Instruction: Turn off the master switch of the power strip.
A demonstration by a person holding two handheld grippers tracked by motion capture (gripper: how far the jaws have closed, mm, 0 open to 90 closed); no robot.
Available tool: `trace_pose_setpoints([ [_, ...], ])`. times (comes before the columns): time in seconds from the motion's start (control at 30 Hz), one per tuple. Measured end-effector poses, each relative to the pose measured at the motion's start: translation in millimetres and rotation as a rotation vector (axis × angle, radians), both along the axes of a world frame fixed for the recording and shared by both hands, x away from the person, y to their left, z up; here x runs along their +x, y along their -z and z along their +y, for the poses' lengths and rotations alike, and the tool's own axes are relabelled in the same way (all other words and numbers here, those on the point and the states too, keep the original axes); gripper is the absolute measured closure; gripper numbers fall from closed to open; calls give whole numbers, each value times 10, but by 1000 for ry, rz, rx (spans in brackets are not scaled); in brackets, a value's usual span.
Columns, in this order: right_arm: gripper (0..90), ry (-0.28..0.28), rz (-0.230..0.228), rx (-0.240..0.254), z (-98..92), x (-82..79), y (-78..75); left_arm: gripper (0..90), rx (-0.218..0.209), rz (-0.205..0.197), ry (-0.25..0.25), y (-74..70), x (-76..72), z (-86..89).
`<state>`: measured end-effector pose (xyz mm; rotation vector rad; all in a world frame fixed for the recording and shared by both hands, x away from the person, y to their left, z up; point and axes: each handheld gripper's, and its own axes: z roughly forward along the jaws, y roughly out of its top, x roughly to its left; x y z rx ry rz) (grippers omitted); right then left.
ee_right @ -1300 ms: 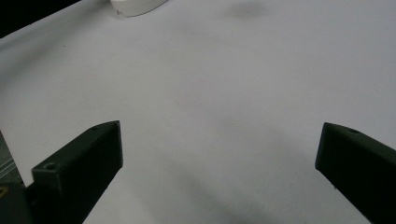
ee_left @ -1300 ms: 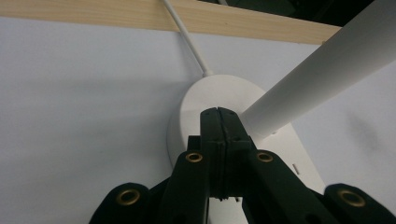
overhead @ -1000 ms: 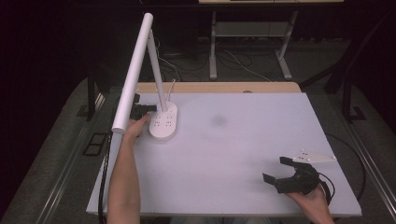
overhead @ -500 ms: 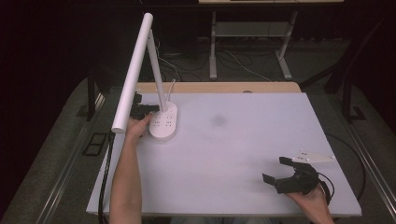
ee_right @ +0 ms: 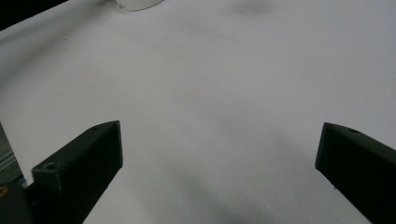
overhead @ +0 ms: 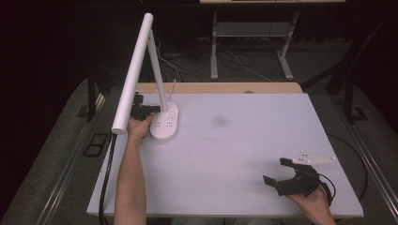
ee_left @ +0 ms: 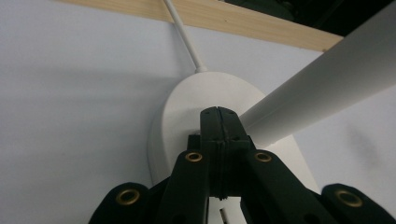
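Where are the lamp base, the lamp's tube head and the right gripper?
lamp base (overhead: 165, 123), high view, on its top face beside the stem.
tube head (overhead: 133, 71), high view, midway along the white tube.
right gripper (overhead: 278, 170), high view, midway between its open jaw tips.

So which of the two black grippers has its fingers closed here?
The left gripper, at the white desk lamp's oval base: its fingers are pressed together. The right gripper, low over the bare white tabletop, has its fingers spread wide.

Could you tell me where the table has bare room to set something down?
The white table is bare between the lamp base and the right gripper, out to its right edge. It is crowded at the far left corner, where the left gripper meets the base.
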<state>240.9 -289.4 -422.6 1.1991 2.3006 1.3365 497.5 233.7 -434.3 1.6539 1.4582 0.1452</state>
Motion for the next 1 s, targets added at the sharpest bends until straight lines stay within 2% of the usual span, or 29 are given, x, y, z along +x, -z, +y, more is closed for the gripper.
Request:
trace_pose_setpoints([
  [0.17, 3, -5, 1, 0, 10, -19, -3, 900, -46, 15, -15, 25, 1, 28],
  [0.37, 3, -3, -10, 2, -7, -37, -17, 900, -57, 34, -19, 32, 10, 38],
  [0.47, 3, -3, -8, 5, -13, -38, -20, 900, -53, 27, -24, 31, 2, 29],
  [0.63, 3, -3, -6, 4, -7, -22, -11, 900, -94, 28, -30, 57, 0, 68],
  [0.7, 3, -3, -7, 3, -3, -22, -11, 900, -73, 13, -21, 51, -11, 57],
  [0.77, 3, -1, -5, 4, -2, -24, -13, 900, -103, 0, -44, 45, -32, 56],
  [0.87, 3, 0, -3, 1, -5, -18, -8, 900, -58, -5, -54, 15, -50, 61],
  [0.93, 3, -1, -5, 0, -2, -11, -6, 900, -79, -24, -54, 5, -65, 75],
  [1.0, 3, -1, -7, 0, 1, -10, -9, 900, -73, -37, -65, -20, -78, 82],
])
